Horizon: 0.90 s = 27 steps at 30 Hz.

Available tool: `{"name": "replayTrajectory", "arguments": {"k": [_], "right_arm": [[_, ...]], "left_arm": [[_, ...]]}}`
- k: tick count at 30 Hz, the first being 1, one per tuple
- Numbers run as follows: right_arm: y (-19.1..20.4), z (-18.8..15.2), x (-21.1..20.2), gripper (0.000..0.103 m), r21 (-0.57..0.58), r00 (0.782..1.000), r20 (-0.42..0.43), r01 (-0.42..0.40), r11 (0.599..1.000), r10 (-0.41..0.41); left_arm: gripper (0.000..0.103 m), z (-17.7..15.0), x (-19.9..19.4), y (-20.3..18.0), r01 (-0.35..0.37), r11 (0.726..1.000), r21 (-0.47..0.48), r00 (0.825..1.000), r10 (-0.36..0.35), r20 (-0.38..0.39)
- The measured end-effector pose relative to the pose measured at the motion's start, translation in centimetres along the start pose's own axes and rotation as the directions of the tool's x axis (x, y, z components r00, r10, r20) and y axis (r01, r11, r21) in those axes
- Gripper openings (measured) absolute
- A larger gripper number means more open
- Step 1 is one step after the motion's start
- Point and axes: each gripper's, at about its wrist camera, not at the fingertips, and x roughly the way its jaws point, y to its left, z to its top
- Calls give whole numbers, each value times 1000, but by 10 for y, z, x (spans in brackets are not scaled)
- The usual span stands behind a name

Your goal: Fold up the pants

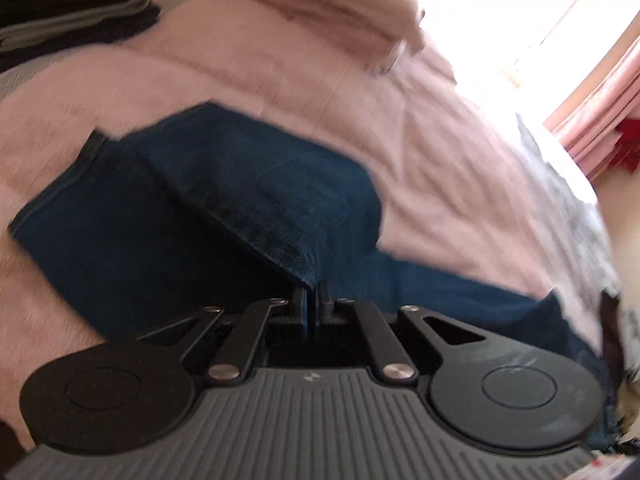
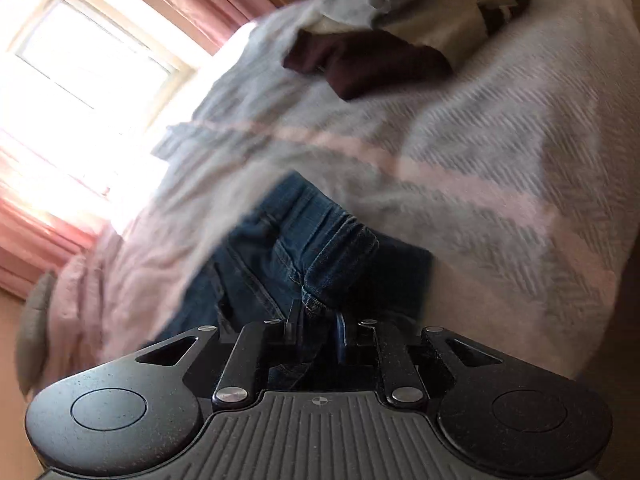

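Jeans (image 1: pixel 240 200) pinched by both hand-held grippers.

Dark stack (image 1: pixel 68 12), 10 o'clock: cut by edge, blurred; items unreadable.
Jeans (image 1: pixel 160 216): near part hidden under gripper body at 6 o'clock.
Maroon cloth (image 2: pixel 368 64), 12 o'clock: smeared, kind unclear.
Window (image 2: pixel 92 52), 10 o'clock: overexposed.

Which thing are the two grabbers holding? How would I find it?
Find the big pink blanket on the bed. The dark blue jeans lie on it, pinched by the left gripper and right gripper. Only they are blue denim with stitched seams; the nearby clothes pile is black and grey.
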Motion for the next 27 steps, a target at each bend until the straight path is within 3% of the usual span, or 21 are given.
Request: {"name": "replayTrajectory", "arguments": {"k": [4, 9, 12, 16, 19, 22, 25, 27], "right_arm": [[-7, 1, 5, 16, 73, 999, 25, -48, 996, 46], [-16, 7, 3, 17, 113, 996, 31, -82, 990, 79], [-2, 2, -12, 12, 0, 994, 76, -76, 997, 76], [-1, 1, -19, 11, -9, 990, 97, -100, 995, 101], [-6, 3, -7, 11, -40, 998, 56, -25, 999, 27], [-10, 4, 6, 11, -30, 1000, 24, -1, 1000, 1], [-6, 4, 4, 12, -49, 1000, 31, -3, 999, 5], [-7, 4, 5, 12, -51, 1000, 23, 5, 999, -4]], "left_arm": [[2, -32, 11, 9, -42, 996, -83, 999, 42, -7], [2, -29, 1, 4, -45, 998, -44, 999, 45, -7], [2, -27, -3, 1, -41, 999, -31, 999, 42, 15], [2, -26, -15, -4, -32, 999, -18, 998, 33, 51], [2, -30, -17, -5, -35, 999, -11, 998, 35, 56], [5, -35, -8, -5, -72, 997, 10, 997, 72, -1], [10, -30, -20, 5, 5, 998, -61, 1000, -4, 9], [22, -23, -33, 13, 40, 995, -88, 998, -35, 52]]}}
